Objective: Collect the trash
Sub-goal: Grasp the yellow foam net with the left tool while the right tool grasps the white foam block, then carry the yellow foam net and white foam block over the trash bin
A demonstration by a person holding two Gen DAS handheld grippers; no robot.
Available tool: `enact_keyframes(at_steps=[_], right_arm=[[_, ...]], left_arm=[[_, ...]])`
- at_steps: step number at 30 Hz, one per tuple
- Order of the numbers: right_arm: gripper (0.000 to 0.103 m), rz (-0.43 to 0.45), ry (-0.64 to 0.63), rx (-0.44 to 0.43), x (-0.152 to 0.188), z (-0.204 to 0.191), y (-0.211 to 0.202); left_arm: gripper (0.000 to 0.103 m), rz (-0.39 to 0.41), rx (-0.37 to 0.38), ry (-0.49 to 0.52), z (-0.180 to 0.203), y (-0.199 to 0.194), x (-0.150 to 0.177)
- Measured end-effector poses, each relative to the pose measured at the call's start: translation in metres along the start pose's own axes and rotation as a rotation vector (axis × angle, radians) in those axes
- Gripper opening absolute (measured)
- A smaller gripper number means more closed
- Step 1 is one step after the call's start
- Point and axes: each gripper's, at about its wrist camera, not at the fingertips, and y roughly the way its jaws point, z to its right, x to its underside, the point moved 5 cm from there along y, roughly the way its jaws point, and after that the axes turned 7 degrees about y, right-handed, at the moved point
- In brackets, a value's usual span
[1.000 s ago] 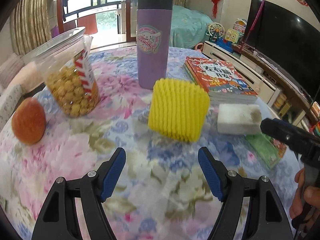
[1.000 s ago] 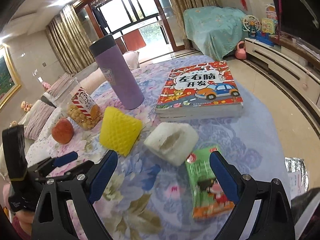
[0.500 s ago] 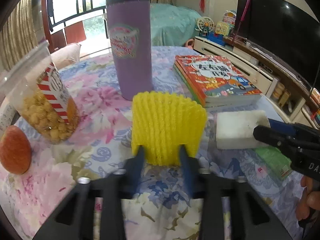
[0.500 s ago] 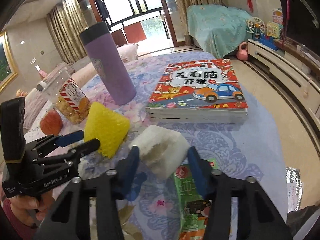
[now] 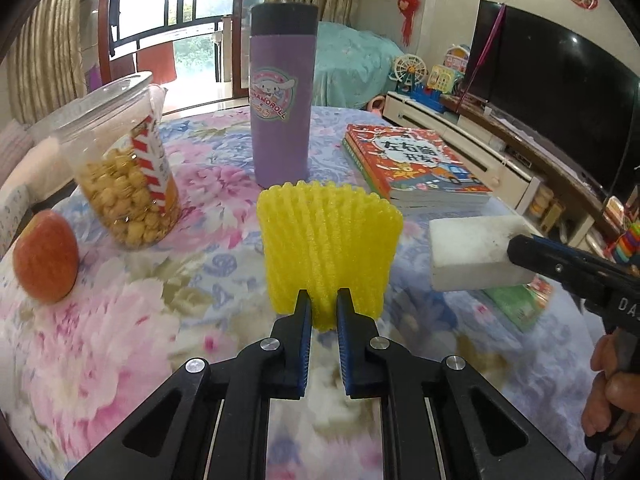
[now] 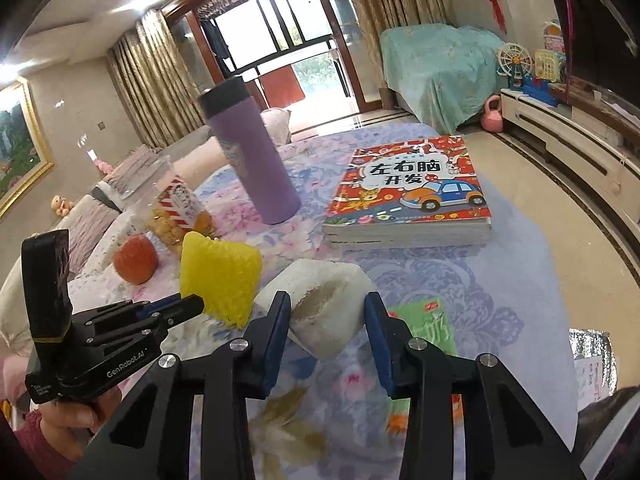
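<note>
A yellow foam fruit net (image 5: pixel 328 240) stands on the floral tablecloth, and my left gripper (image 5: pixel 323 300) is shut on its near lower edge. The right wrist view shows this left gripper (image 6: pixel 196 306) pinching the yellow net (image 6: pixel 220 276) from the left. Beside it lies a white foam block (image 6: pixel 320 304). My right gripper (image 6: pixel 326 312) straddles the block, jaws closing with both blue pads against its sides. In the left wrist view the right gripper (image 5: pixel 520 250) covers one end of the white block (image 5: pixel 468 252). A flat green wrapper (image 6: pixel 424 320) lies just right of the block.
Behind the trash stand a purple tumbler (image 5: pixel 282 96), a clear jar of popcorn (image 5: pixel 120 164) and a stack of children's books (image 6: pixel 408 196). An apple (image 5: pixel 46 256) sits at the left. The table's edge (image 6: pixel 560 280) curves on the right, with a silver bag (image 6: pixel 592 356) below.
Both grippers moved forward and closed. The left jaws went from wide open to pinched on the yellow net. The right jaws narrowed around the white block.
</note>
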Motion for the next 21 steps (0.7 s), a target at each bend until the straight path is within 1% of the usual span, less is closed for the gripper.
enact_keyframes(at_steps=[5,9,14,21], right_arm=[[0.039,0.005,0.003,-0.008,0.014,-0.007,-0.018],[0.039,0.010,0.007,-0.013,0.029,-0.013,-0.036],[0.039,0.015,0.025,-0.016,0.050,-0.014,-0.056],[0.039,0.030,0.062,-0.008,0.077,-0.009,-0.086]], left_arm=[[0.011,0.007,0.023,-0.014,0.006,-0.029,0.017],[0.011,0.018,0.019,-0.004,0.012,-0.055,0.030],[0.011,0.014,0.035,0.009,0.024,-0.082,0.050],[0.011,0.008,0.060,0.033,0.042,-0.105,0.067]])
